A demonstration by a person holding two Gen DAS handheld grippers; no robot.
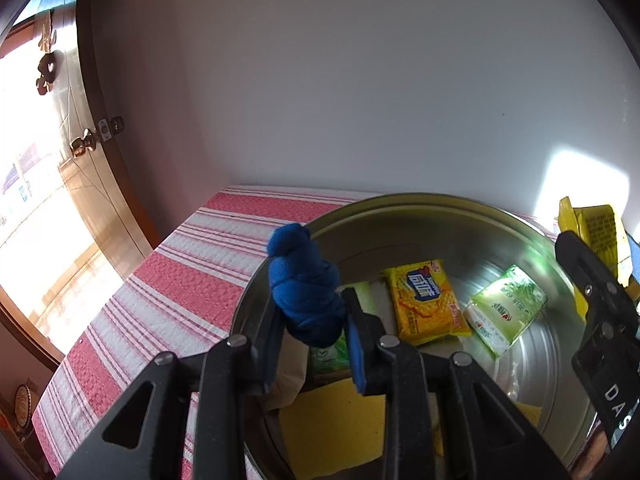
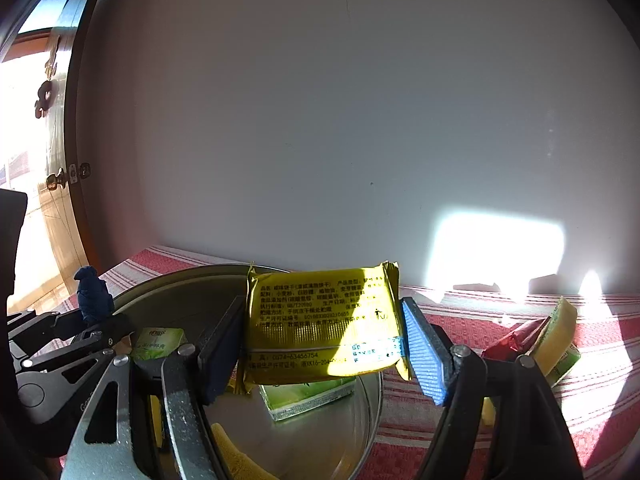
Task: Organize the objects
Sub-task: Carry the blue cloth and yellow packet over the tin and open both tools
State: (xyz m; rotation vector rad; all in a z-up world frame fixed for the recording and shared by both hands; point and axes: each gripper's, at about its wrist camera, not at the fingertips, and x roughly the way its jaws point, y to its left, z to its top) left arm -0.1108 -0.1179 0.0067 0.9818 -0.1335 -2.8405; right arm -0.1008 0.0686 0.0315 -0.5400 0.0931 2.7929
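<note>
A round metal tray sits on a red-and-white striped cloth. My left gripper is shut on a bundled blue cloth and holds it over the tray's left side; the cloth also shows in the right wrist view. My right gripper is shut on a yellow biscuit packet, held above the tray's right rim. In the tray lie a yellow cracker packet, a green packet and a flat yellow sponge cloth.
The striped table meets a white wall at the back. A wooden door with a brass knob stands at the left. On the cloth right of the tray lie a red wrapper and a yellow-green packet.
</note>
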